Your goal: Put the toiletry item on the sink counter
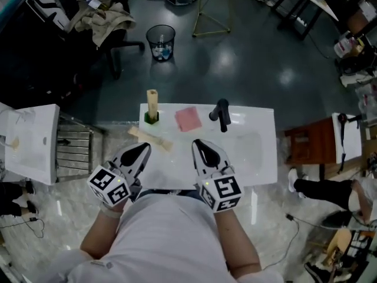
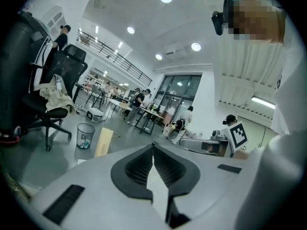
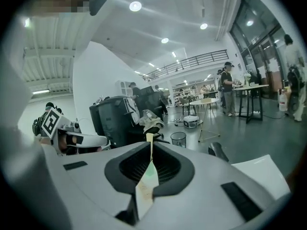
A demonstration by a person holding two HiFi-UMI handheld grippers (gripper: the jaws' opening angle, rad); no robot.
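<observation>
White ceramic forms the sink tabletop [image 1: 262, 125] in the middle of the head view, with a black faucet [image 1: 222, 114] near its upper edge. Just left of the faucet lies a flat pink square [image 1: 188, 118]. Further left, a tall beige box [image 1: 152, 98] stands upright in a dark green cup [image 1: 151, 118].

A long beige toiletry pack [image 1: 151, 139] lies flat and slanted on the left part of the tabletop, with its left end reaching over the edge. It sits just above the left claw [image 1: 144, 150], apart from it. In the left gripper view, that claw's jaws are pressed together with nothing between them.

The right claw [image 1: 198, 144] is at lower centre, over the near part of the tabletop, and its jaws are likewise pressed together and empty.

At the upper left of the frame, a mesh wastebasket [image 1: 161, 42] stands on the dark floor.
</observation>
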